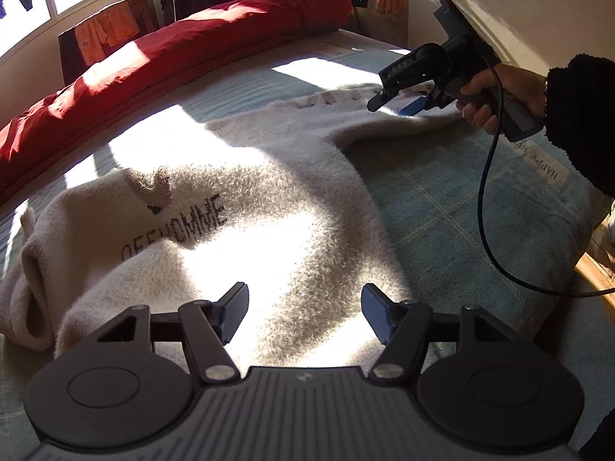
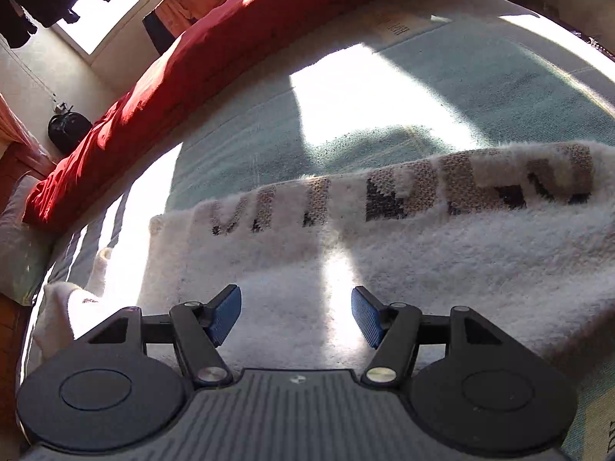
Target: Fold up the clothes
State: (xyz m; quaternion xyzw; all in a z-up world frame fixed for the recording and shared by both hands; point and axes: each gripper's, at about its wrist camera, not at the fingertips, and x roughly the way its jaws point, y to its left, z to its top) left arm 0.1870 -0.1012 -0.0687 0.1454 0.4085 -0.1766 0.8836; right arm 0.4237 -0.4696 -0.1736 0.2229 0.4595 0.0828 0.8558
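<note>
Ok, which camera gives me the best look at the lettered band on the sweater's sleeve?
The right wrist view. There the lettered band runs close and large across the white sweater, its brown and dark blocks distinct. The left wrist view shows it only small and far off, partly behind the right gripper.
</note>
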